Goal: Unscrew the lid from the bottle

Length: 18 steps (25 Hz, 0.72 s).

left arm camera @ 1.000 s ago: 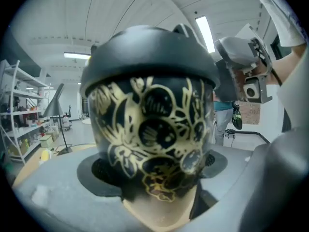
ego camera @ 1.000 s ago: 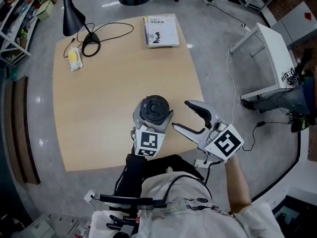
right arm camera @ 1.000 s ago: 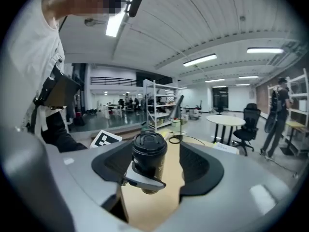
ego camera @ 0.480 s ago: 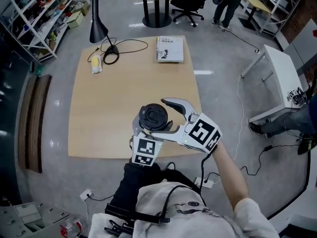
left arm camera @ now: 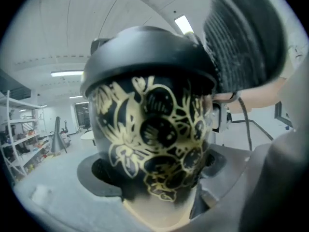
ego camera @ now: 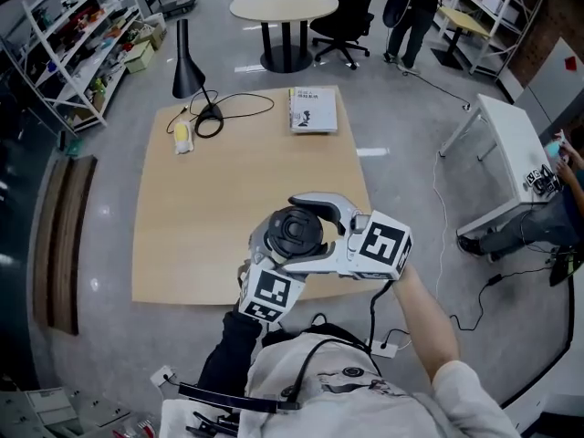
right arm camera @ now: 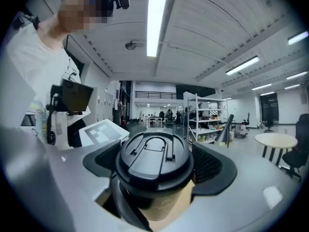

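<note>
A black bottle (left arm camera: 154, 129) with a gold flower pattern stands upright in my left gripper (left arm camera: 159, 174), whose jaws are shut on its body. Its black lid (ego camera: 297, 229) faces up in the head view, above the table's near edge. My right gripper (ego camera: 289, 234) reaches in from the right, and its two fingers lie on either side of the lid (right arm camera: 154, 153). The right gripper (right arm camera: 157, 167) has its jaws opening, with the lid between them and a small gap at one ribbed pad (right arm camera: 212, 164). That gripper's finger (left arm camera: 241, 37) shows beside the lid in the left gripper view.
The wooden table (ego camera: 210, 199) carries a book (ego camera: 313, 109), a black lamp (ego camera: 187, 62) with its cable, and a small yellow thing (ego camera: 182, 137), all at the far edge. A round table (ego camera: 283, 7), shelves (ego camera: 64, 35) and a white table (ego camera: 511, 144) stand around.
My right gripper has swung in from the right of the bottle and now sits round the lid. The left gripper still holds the bottle.
</note>
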Each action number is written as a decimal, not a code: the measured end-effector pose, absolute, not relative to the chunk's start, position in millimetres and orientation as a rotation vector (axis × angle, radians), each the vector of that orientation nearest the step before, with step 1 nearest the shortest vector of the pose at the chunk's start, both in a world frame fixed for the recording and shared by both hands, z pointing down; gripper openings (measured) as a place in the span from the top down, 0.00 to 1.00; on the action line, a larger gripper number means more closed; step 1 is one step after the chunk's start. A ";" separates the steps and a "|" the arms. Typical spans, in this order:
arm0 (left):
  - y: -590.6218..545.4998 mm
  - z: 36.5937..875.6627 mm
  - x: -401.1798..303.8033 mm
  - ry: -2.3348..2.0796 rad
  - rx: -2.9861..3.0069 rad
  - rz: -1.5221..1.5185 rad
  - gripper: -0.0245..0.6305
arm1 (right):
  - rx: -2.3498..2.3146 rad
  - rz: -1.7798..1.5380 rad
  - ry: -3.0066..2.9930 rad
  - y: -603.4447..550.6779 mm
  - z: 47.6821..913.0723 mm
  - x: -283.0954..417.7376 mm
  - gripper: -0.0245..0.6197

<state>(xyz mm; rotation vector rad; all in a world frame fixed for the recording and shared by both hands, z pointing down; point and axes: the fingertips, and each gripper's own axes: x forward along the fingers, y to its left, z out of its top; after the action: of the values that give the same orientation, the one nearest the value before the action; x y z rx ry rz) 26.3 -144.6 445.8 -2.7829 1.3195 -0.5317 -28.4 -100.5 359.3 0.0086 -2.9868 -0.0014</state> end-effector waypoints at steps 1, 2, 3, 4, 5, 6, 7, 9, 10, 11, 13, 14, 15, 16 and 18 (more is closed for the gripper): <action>-140.4 438.6 26.2 1.247 -2.803 -0.513 0.31 | -0.059 -0.029 -3.002 -94.0 350.0 -32.1 0.24; -133.4 432.0 27.9 1.152 -2.833 -0.493 0.31 | -0.157 -0.053 -3.013 -85.6 341.7 -34.5 0.24; -123.3 426.7 32.2 1.035 -2.873 -0.475 0.31 | -0.287 -0.068 -3.016 -75.0 334.3 -34.7 0.24; -110.9 422.3 39.0 0.901 -2.918 -0.459 0.31 | -0.446 -0.072 -3.001 -62.9 328.1 -31.9 0.24; -97.9 418.3 47.4 0.763 -2.962 -0.442 0.31 | -0.616 -0.072 -2.961 -50.8 323.7 -26.7 0.24; -86.2 414.5 55.8 0.639 -3.002 -0.422 0.31 | -0.775 -0.072 -2.899 -40.4 321.7 -20.4 0.24; -77.5 411.1 62.7 0.547 -3.039 -0.393 0.31 | -0.895 -0.069 -2.828 -33.2 321.7 -15.0 0.24; -72.7 408.3 67.5 0.507 -3.105 -0.324 0.31 | -0.945 -0.047 -2.742 -31.9 324.7 -11.2 0.24; -77.4 409.8 64.2 0.570 -3.123 -0.303 0.31 | -0.871 -0.042 -2.758 -37.9 324.2 -12.0 0.21; -86.0 413.4 56.7 0.686 -3.120 -0.306 0.31 | -0.739 -0.039 -2.814 -47.2 320.5 -12.7 0.13; -108.0 422.9 31.9 1.009 -3.031 -0.378 0.31 | -0.371 0.007 -2.978 -67.9 306.6 -11.9 0.10; -117.7 426.5 18.3 1.163 -2.956 -0.428 0.31 | -0.196 0.044 -3.032 -74.7 303.3 -11.8 0.09; -124.5 428.4 6.7 1.284 -2.879 -0.473 0.31 | -0.064 0.062 -3.048 -77.8 305.9 -14.3 0.06; -127.5 428.7 -0.9 1.358 -2.816 -0.507 0.31 | 0.018 0.049 -3.032 -78.0 313.4 -20.5 0.06; -123.0 425.7 -1.1 1.374 -2.748 -0.544 0.31 | 0.047 -0.006 -2.988 -73.4 328.7 -38.4 0.06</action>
<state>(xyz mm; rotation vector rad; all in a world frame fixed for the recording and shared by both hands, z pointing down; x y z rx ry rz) -1.1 -123.0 425.7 -2.7476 1.3743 -0.5437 -38.4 -73.4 328.7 0.0469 -2.9878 -0.0062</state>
